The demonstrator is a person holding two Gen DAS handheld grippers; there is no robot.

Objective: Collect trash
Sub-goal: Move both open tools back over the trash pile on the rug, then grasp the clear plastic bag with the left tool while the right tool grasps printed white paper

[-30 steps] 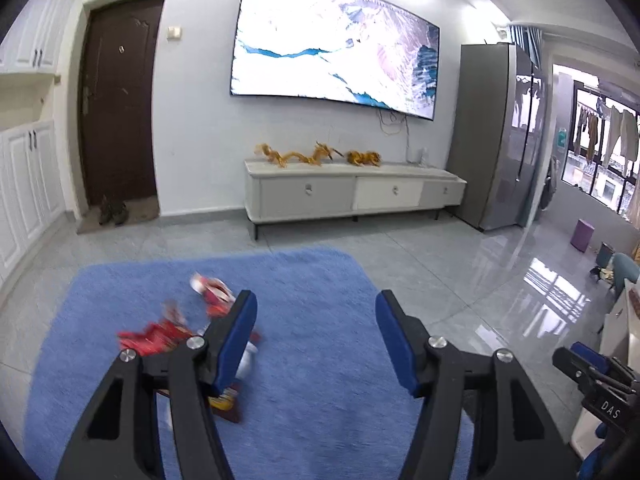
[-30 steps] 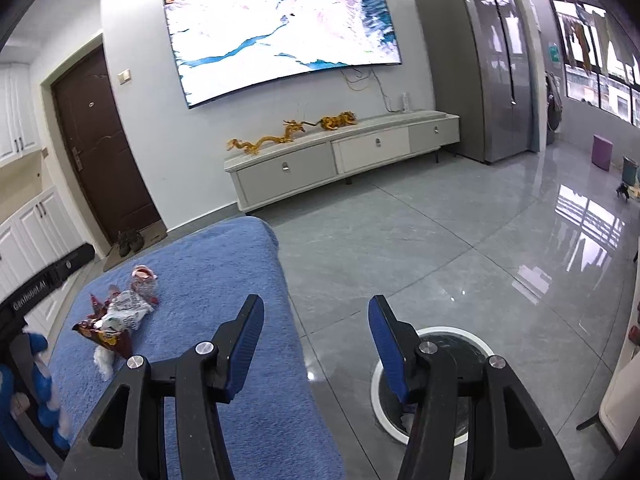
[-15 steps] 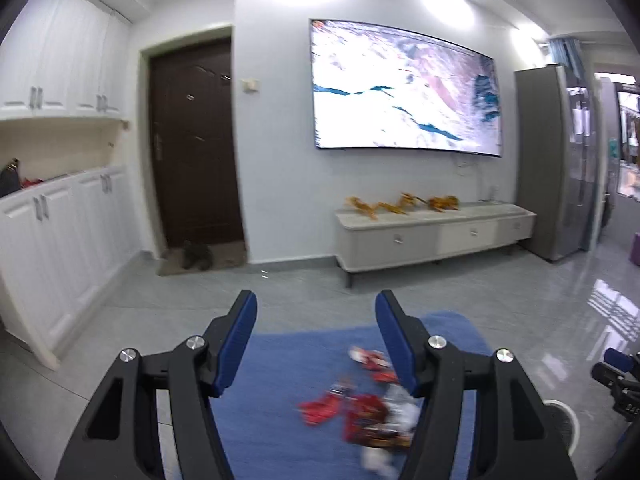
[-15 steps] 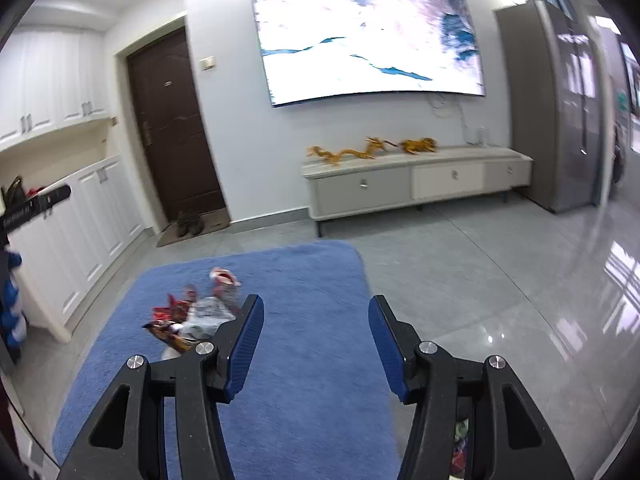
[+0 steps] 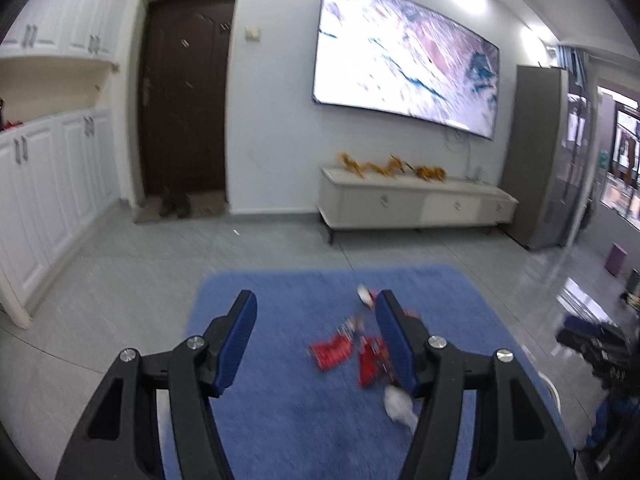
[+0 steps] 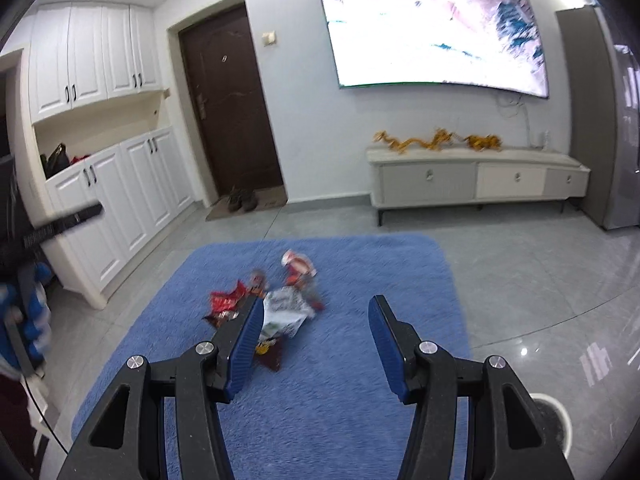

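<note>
Living room ahead: tiled floor (image 6: 540, 280), blue rug (image 6: 360, 380), TV (image 6: 432, 28) on wall, low cabinet (image 6: 472, 178) beneath, dark door (image 6: 232, 104) at left. I see trash (image 6: 280, 300), red wrappers and crumpled white paper, scattered mid-rug. My left gripper (image 5: 316, 332) raised over rug, jaws apart, empty; trash (image 5: 360, 354) shows beside its right finger. My right gripper (image 6: 316, 338) also parted, empty, trash behind its left finger. White bin rim (image 6: 556, 412) at lower right.
</note>
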